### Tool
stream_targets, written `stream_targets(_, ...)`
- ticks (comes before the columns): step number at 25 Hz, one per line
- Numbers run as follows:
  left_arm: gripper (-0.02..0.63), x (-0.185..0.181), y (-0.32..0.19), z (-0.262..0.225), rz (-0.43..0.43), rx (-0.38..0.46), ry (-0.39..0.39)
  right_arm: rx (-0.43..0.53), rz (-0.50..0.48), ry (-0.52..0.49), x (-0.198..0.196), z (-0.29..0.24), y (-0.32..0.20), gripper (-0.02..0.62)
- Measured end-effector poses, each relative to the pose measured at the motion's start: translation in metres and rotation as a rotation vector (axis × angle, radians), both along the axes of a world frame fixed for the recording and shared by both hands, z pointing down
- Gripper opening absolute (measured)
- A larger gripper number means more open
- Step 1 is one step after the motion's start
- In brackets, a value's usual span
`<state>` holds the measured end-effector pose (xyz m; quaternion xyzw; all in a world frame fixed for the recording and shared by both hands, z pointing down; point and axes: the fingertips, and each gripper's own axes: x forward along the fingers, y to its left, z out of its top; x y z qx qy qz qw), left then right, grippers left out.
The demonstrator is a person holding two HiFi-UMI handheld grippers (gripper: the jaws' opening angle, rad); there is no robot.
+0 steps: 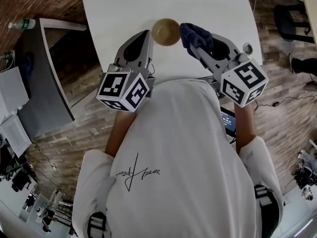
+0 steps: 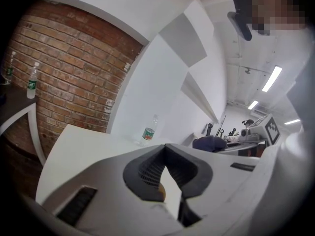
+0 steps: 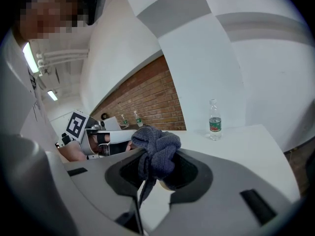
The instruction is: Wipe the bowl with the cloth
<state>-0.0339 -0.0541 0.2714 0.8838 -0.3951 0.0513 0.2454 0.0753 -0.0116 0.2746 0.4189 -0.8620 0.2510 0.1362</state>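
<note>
Step in hand: the approach, wipe not yet begun. Your right gripper (image 1: 194, 44) is clamped on the bunched dark cloth (image 1: 196, 33), just beside the brown bowl (image 1: 165, 31).

Your left gripper (image 1: 148, 35) has its jaws together at the bowl's left edge; can't tell whether it pinches the rim.

Next: steady the bowl, then press the cloth inside.

White table (image 1: 124, 9), brick wall (image 2: 64, 68), water bottle (image 3: 214, 118) well apart.

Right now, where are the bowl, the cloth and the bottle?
bowl (image 1: 165, 31): head view, middle of its inside
cloth (image 3: 156, 151): right gripper view, bunched middle
bottle (image 3: 214, 124): right gripper view, its label
</note>
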Motion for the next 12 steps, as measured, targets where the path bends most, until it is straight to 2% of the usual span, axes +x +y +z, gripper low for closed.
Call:
stream_targets(7, -0.003, 0.001, 0.001, -0.016, -0.012, 0.036, 0.009, 0.035, -0.015, 0.003, -0.007, -0.012, 0.007, 0.107)
stream_targets(12, -0.005, -0.006, 0.002, -0.023, -0.045, 0.020, 0.061, 0.041, -0.044, 0.042, -0.017, -0.020, 0.010, 0.107)
